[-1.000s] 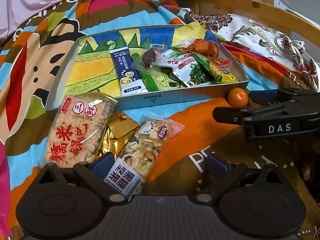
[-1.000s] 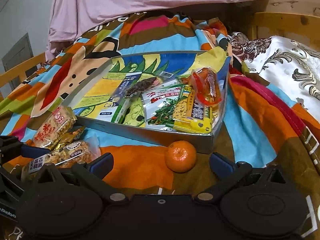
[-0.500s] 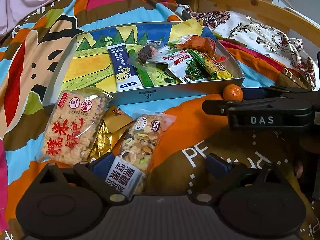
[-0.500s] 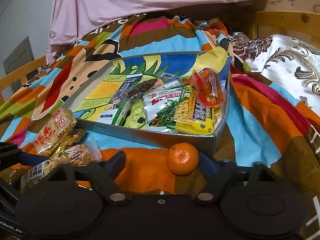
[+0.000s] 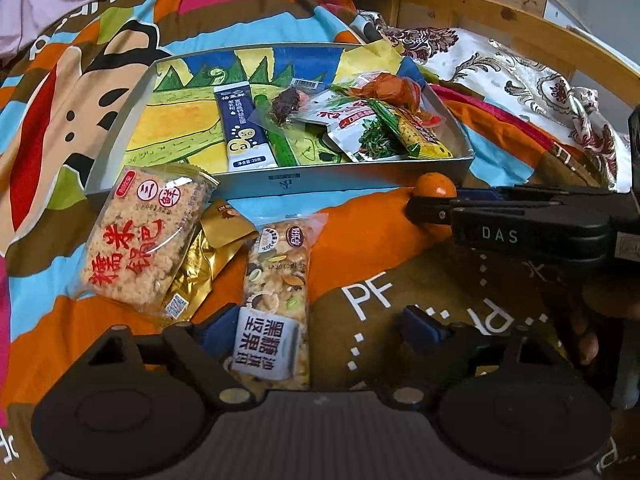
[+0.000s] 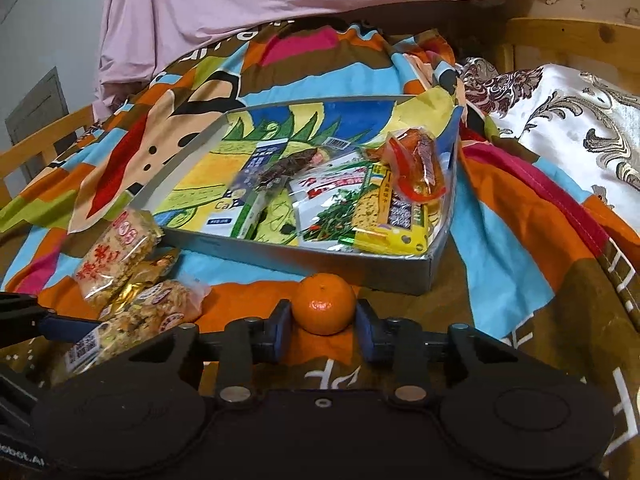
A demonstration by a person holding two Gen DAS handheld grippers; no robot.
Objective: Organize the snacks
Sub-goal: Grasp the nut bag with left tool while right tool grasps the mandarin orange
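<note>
Snacks are gathered in the gray tray (image 6: 436, 258) on the bed's patterned blanket (image 6: 504, 240). Just outside the tray's front wall, a mandarin (image 6: 323, 308) is flanked closely by the right gripper (image 6: 322, 330), its pads at both sides. The left gripper (image 5: 316, 330) is held open over a nut bar (image 5: 278, 280), beside a rice cracker pack (image 5: 144, 236) and a gold packet (image 5: 200, 268).

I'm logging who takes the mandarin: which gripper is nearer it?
Right. The right gripper straddles the mandarin; the left gripper sits off to its left, over a nut bar.
</note>
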